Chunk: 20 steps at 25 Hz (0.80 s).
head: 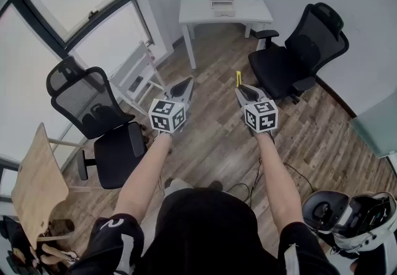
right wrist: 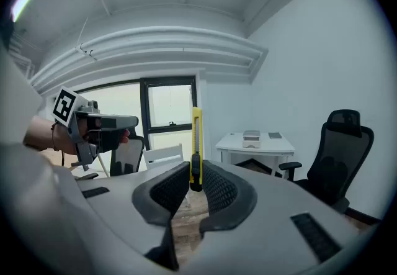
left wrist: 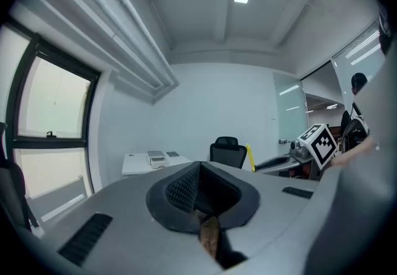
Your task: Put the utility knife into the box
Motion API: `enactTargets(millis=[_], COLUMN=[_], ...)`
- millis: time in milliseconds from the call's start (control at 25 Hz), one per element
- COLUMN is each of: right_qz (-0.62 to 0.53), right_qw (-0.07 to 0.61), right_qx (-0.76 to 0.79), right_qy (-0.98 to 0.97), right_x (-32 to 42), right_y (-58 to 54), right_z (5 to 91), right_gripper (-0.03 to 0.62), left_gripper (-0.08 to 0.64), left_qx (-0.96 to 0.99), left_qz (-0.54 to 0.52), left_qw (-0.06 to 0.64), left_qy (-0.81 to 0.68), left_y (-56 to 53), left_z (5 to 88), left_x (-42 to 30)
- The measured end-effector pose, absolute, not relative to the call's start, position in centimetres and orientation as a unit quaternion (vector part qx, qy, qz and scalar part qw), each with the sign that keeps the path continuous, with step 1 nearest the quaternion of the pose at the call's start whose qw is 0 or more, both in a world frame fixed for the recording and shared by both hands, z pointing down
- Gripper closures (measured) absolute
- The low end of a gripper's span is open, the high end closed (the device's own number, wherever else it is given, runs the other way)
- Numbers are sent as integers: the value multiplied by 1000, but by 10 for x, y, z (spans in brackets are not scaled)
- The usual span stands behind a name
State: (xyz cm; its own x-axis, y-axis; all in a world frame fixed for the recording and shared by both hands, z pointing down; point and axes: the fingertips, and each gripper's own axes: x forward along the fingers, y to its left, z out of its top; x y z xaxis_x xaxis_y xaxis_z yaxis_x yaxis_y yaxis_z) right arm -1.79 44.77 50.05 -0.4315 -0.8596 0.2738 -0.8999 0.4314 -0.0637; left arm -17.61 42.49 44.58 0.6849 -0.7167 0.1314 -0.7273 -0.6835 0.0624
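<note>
Right now the knife (right wrist: pixel 196 137) stands straight up. Its black lower end is pinched between the pads of the right gripper (right wrist: pixel 196 184), so that tool is closed on it. The knife is yellow and up in the air, well apart from the box (right wrist: pixel 251 138) on the white table (right wrist: pixel 232 142).

Only the right gripper view shows the pinch. In the head view the knife (head: pixel 238 79) is just a small yellow tip past the right gripper (head: pixel 243 90). The left gripper view shows its own jaws pressed together with nothing in them.

Only the head view shows both bare arms reaching forward side by side. The left gripper (head: pixel 183 89) is level with the right one. Each has a cube (head: pixel 167 115) with black-and-white squares on it. The box (head: pixel 222 2) sits far ahead, and a black chair (head: pixel 298 56) is to its right.
</note>
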Motion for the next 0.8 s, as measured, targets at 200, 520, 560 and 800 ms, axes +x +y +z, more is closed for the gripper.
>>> enactTargets(millis=[200, 520, 560, 800], right_qz=[103, 111, 112, 115], right_qw=[99, 87, 88, 99], right_qx=[526, 535, 536, 542], right_qy=[-839, -833, -832, -827], right_x=[-9, -1, -1, 8], right_y=[448, 439, 437, 410], right_z=[501, 502, 503, 510], right_gripper=[515, 515, 515, 515], left_gripper=[535, 534, 534, 534], left_qx=[918, 923, 924, 929], left_qz=[56, 70, 71, 68], left_qw=[54, 52, 53, 53], left_qy=[-389, -374, -372, -361], left_y=[426, 419, 417, 384], left_z=[448, 452, 453, 457], left_x=[-166, -153, -151, -139])
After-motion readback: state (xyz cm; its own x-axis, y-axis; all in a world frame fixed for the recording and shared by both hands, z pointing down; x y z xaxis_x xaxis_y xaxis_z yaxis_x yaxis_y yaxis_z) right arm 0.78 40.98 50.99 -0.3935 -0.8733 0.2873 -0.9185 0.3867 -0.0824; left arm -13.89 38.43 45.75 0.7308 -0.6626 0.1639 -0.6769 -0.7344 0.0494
